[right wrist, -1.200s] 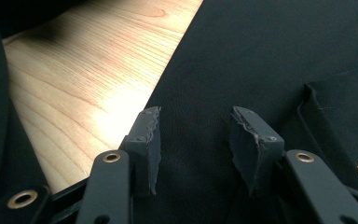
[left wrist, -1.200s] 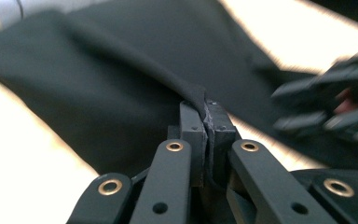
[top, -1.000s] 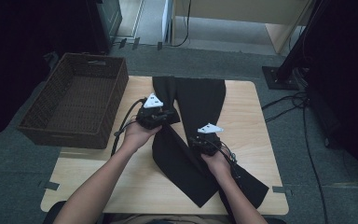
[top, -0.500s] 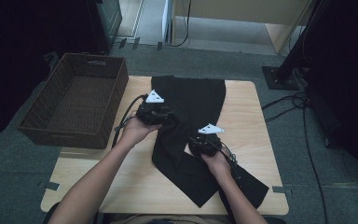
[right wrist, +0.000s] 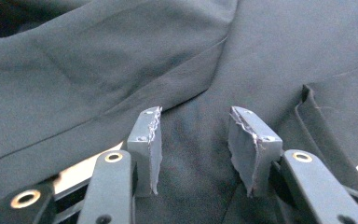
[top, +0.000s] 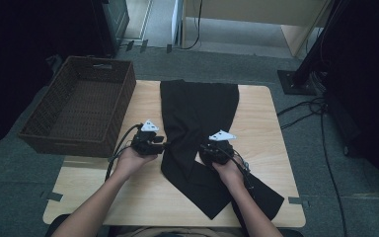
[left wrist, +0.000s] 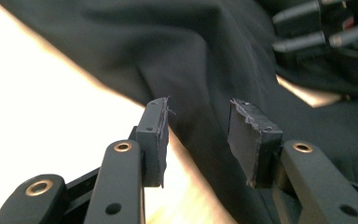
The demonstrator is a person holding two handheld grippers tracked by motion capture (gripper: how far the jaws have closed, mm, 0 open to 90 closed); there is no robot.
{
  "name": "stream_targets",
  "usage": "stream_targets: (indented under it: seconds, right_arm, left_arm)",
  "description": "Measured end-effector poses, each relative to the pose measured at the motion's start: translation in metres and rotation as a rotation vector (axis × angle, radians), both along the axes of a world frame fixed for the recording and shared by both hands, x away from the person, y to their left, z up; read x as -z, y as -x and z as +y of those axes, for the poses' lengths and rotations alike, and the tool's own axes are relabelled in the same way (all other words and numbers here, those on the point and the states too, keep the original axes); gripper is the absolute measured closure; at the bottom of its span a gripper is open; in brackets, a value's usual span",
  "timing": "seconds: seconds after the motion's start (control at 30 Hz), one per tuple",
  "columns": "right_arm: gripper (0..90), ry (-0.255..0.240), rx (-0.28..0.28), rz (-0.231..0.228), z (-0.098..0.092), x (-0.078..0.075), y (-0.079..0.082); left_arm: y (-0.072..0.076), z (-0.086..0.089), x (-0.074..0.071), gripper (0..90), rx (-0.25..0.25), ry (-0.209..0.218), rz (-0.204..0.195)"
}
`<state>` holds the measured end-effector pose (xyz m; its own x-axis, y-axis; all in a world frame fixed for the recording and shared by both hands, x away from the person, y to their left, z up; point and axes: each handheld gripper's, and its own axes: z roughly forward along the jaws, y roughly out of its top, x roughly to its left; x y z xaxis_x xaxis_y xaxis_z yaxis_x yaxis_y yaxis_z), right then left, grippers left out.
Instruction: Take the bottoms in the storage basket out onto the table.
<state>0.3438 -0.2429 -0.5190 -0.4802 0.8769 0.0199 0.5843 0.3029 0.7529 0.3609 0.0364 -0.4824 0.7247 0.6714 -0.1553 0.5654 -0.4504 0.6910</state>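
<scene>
On the wooden table, black trousers are spread flat, just right of the wicker basket. L gripper is held at the cloth's left edge, jaws just opened, nothing pinched. R gripper is parked over the fabric, jaws apart, cloth unclamped.

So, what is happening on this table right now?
A person works on black trousers spread on a wooden table with tongs in each hand. The left tongs, whose jaws have just been opening, sit at the fabric's left edge with nothing gripped. The right tongs rest open over the cloth. A wicker basket stands at the left.
</scene>
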Motion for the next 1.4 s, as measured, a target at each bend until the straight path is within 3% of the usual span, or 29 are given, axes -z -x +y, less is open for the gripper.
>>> stream_targets:
  seconds: [0.13,0.23,0.4,0.53,0.63,0.8,0.87,0.93,1.1,1.2,1.23,1.4]
  right_arm:
    - [56.0,-0.001,0.010,0.003,0.008,0.000,-0.007]
    - [56.0,0.003,0.009,0.000,0.015,0.000,-0.013]
    - [56.0,0.000,0.013,0.004,0.026,-0.001,-0.021]
    - [56.2,-0.005,0.012,0.002,0.030,0.000,-0.023]
    - [56.3,-0.001,0.012,0.002,0.031,0.000,-0.024]
    - [56.4,0.000,0.013,0.003,0.034,-0.001,-0.025]
    - [56.4,-0.003,0.016,0.005,0.035,-0.001,-0.025]
    - [56.5,-0.001,0.014,0.005,0.035,-0.001,-0.025]
    - [56.5,-0.006,0.015,0.002,0.036,0.000,-0.025]
    - [56.5,-0.007,0.015,0.002,0.036,0.000,-0.024]
    - [56.5,-0.007,0.016,0.001,0.036,0.000,-0.024]
    - [56.8,-0.006,0.010,-0.008,0.035,0.001,-0.024]
  left_arm:
    - [0.006,-0.001,0.012,56.0,0.004,-0.002,0.040]
    - [0.007,-0.002,0.018,60.7,0.014,-0.012,0.052]
    - [0.001,0.001,0.021,87.2,0.007,0.000,0.055]
    - [-0.002,0.010,-0.001,89.4,-0.002,0.026,0.002]
    - [-0.003,0.016,-0.030,89.5,-0.006,0.053,-0.061]
    - [-0.006,0.021,-0.077,89.3,-0.012,0.093,-0.132]
    - [-0.005,0.023,-0.088,89.1,-0.016,0.106,-0.158]
    - [-0.003,0.023,-0.092,88.9,-0.015,0.130,-0.154]
    - [0.014,-0.002,-0.077,88.0,0.086,0.099,-0.129]
    - [0.022,-0.014,-0.062,80.3,0.136,0.059,-0.121]
    - [0.022,-0.015,-0.056,78.1,0.135,0.032,-0.113]
    - [0.017,0.001,-0.044,65.7,0.058,0.012,-0.093]
